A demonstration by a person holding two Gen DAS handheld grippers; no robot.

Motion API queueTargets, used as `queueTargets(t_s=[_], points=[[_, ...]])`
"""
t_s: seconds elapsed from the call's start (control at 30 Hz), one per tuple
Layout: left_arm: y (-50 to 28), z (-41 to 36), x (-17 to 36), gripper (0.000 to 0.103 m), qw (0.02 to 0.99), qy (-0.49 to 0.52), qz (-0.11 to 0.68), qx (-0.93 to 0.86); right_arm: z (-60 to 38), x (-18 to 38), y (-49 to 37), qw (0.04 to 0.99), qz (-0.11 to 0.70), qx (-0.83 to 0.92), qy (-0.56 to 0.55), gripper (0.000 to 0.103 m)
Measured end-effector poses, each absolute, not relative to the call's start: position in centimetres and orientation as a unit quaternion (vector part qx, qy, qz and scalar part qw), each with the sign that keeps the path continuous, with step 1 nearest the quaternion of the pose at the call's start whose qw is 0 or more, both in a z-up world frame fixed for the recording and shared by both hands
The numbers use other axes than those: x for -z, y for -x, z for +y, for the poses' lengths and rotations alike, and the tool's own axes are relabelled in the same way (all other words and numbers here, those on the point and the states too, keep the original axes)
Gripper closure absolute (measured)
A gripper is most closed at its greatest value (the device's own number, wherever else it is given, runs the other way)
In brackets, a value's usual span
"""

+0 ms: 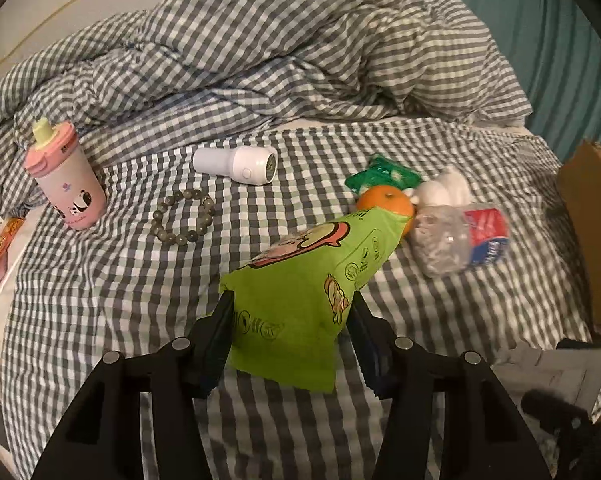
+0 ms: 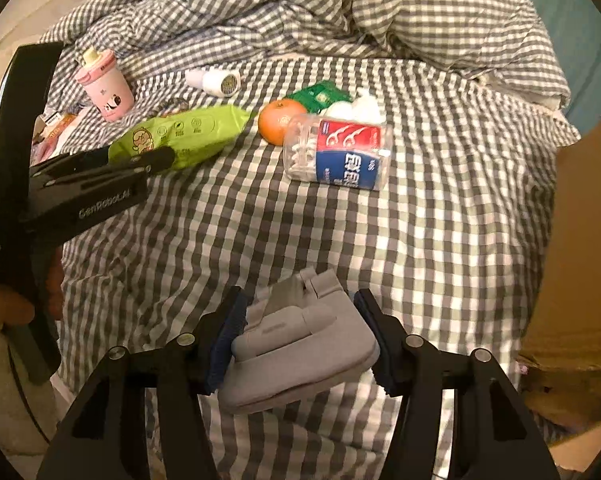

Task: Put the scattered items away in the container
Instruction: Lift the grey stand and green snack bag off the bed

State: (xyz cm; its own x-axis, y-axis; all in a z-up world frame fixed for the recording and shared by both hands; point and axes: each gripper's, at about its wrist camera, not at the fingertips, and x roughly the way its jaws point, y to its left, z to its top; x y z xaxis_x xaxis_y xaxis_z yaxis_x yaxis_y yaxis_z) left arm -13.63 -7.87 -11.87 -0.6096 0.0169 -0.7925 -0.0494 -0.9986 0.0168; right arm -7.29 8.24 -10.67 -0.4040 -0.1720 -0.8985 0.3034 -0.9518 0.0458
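1. Left tongs (image 1: 288, 320) clamp the near end of the green packet (image 1: 300, 280); the packet's far end hangs out toward the orange (image 1: 386, 202), clear of the bed (image 1: 100, 300)
2. Right tongs (image 2: 300, 320) are closed on the grey folded gadget (image 2: 300, 340), pads on both its sides, held above the bed cover
3. Container is most likely the cardboard box (image 2: 580, 260) at the bed's right edge; only one flap and wall show in either view
4. Advice: carry both loads to the right over the box, right one first as it looks nearer, to keep the two tongs from crossing. Keep the packet level; it is soft and held by one end, so it may sag or slip. Release only once above the opening
5. Left on the bed: pink cup (image 1: 66, 184) near the left edge, white bottle (image 1: 236, 164), bead bracelet (image 1: 184, 216), floss-pick tub (image 2: 336, 152), small green sachet (image 1: 384, 174), white wad (image 1: 440, 190)
6. Hard to tell: box interior is out of sight; the clutter at the left edge is cut off; what the grey gadget is I cannot say
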Motion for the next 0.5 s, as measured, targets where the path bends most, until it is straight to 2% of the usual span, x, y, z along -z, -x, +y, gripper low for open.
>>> queueTargets(t_s=[0.37,0.5], points=[[10.8,-6.5,7.0,0.065,0.037,0.407,0.028,-0.912,10.3,6.7,5.1,0.132,0.047,0.858,-0.495,0.047],[10.5,-6.0,6.9,0.068,0.052,0.409,0.029,-0.911,11.1,6.1,4.9,0.131,0.038,0.861,-0.491,0.047]])
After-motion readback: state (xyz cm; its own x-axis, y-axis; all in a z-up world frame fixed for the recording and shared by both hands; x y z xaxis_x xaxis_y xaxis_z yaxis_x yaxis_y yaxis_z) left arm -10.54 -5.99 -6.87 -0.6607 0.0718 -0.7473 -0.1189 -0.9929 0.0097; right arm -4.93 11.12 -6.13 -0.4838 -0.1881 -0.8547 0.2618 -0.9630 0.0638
